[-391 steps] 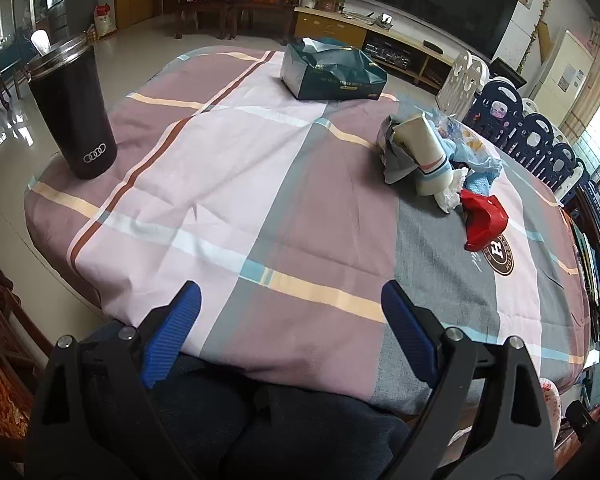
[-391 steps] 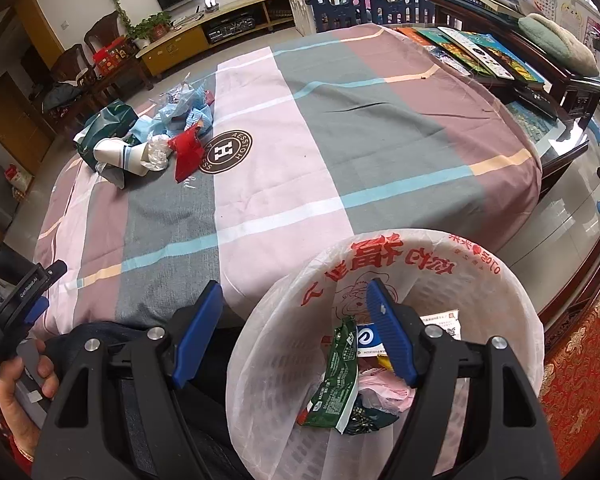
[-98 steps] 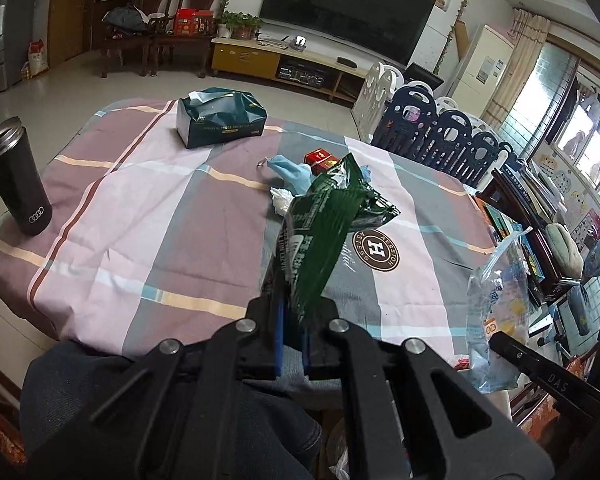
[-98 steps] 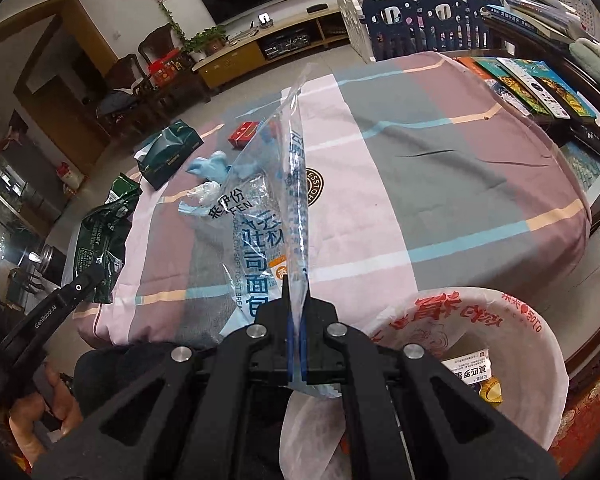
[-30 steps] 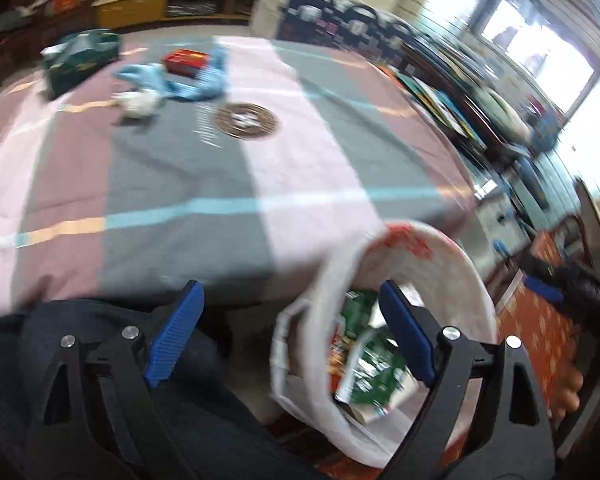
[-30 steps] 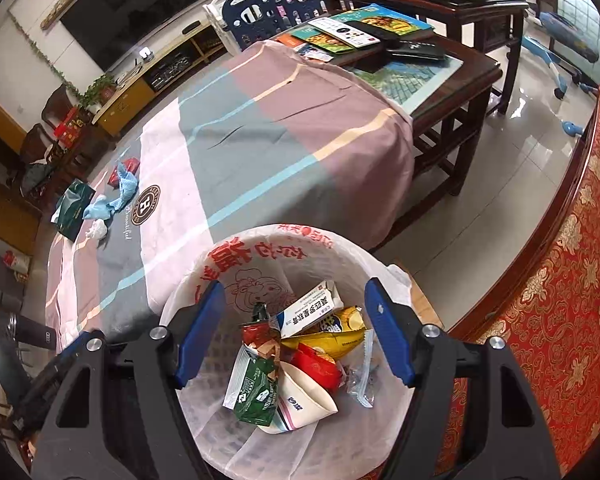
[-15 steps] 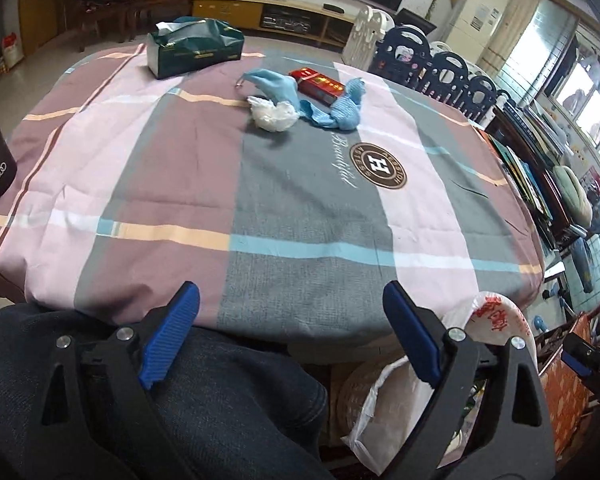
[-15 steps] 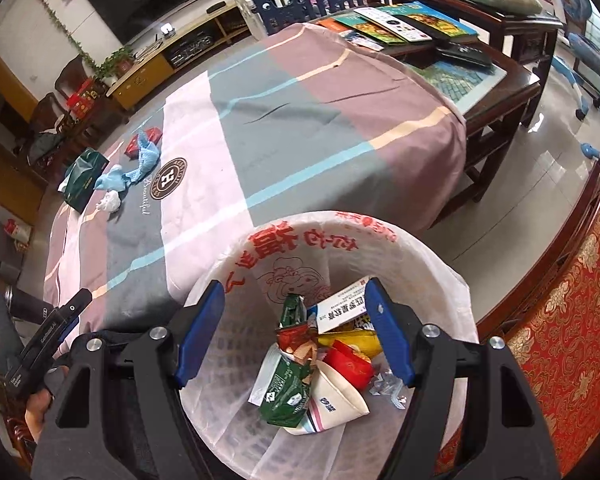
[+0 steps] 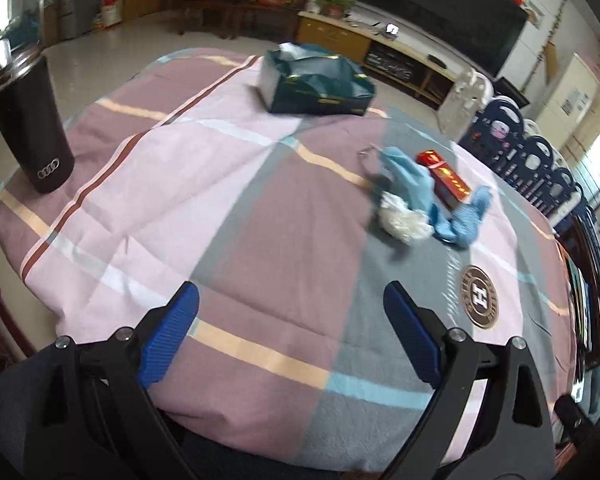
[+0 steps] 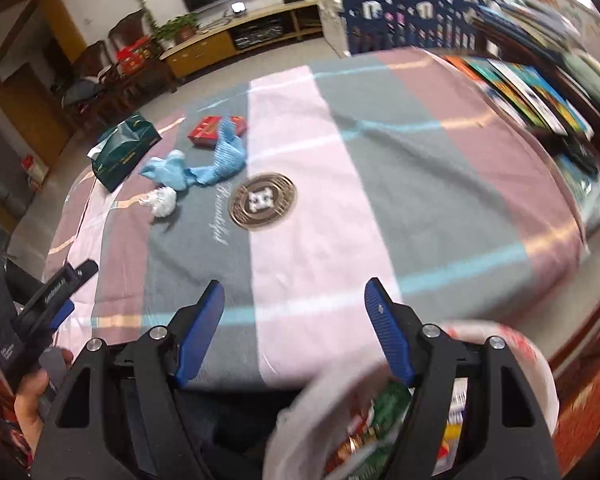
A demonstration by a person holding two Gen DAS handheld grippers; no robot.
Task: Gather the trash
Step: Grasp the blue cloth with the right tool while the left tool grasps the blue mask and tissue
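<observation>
Trash lies on the checked tablecloth (image 9: 260, 208): a white crumpled tissue (image 9: 402, 220), blue crumpled cloths (image 9: 414, 184) and a red box (image 9: 444, 174). The right wrist view shows the same tissue (image 10: 162, 200), blue cloths (image 10: 216, 160) and red box (image 10: 206, 132). My left gripper (image 9: 292, 336) is open and empty above the near table edge. My right gripper (image 10: 294, 328) is open and empty above the near edge. The white-lined trash bin (image 10: 400, 408) with wrappers sits below it.
A black tumbler (image 9: 30, 128) stands at the table's left edge. A dark green tissue box (image 9: 316, 86) sits at the far side, and shows in the right wrist view (image 10: 124, 150). Books (image 10: 532, 92) lie on a side table at right. Blue chairs (image 9: 532, 160) stand beyond.
Both grippers have swung up from the bin towards the table; the bin has dropped to the bottom of the right view. Both stay open and empty.
</observation>
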